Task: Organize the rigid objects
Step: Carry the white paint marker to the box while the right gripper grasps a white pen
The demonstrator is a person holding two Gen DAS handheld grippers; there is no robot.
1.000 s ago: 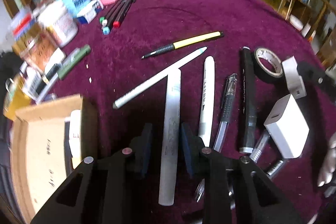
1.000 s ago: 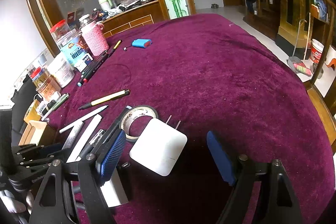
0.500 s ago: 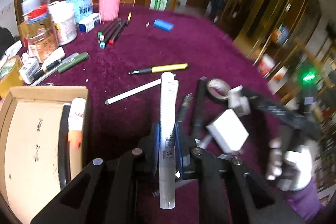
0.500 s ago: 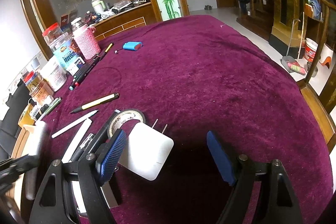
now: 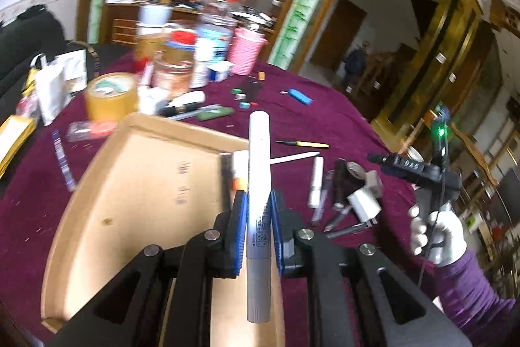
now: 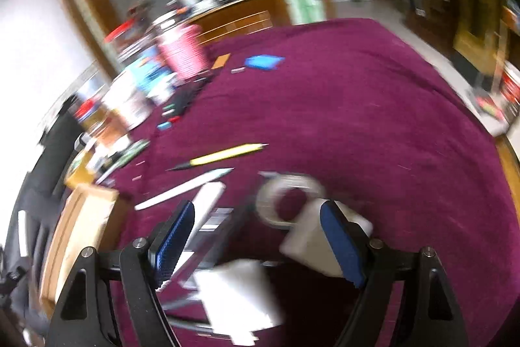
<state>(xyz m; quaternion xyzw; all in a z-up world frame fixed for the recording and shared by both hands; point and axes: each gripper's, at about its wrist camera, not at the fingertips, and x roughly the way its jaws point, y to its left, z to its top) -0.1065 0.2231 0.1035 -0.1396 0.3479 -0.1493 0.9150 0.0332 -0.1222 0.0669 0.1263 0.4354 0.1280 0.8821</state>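
Note:
My left gripper (image 5: 257, 207) is shut on a white marker (image 5: 259, 181) and holds it lifted over the right edge of an open cardboard box (image 5: 143, 184). The box holds a white-and-orange marker (image 5: 240, 166) along its right wall. My right gripper (image 6: 256, 226) is open above a white charger plug (image 6: 308, 236), a tape roll (image 6: 286, 194) and pens (image 6: 208, 204) on the purple cloth; this view is blurred. The right gripper also shows in the left wrist view (image 5: 416, 168), held by a gloved hand.
On the cloth lie a yellow pen (image 5: 305, 144), a white stylus (image 5: 292, 157), pens (image 5: 317, 181), a charger (image 5: 364, 202) and a blue lighter (image 5: 300, 96). Jars, a pink cup (image 5: 245, 51) and a tape roll (image 5: 110, 95) crowd the far left.
My left gripper closed on the white marker, lifted it off the cloth and carried it left over the box. My right gripper swung left, from over the charger to over the pens.

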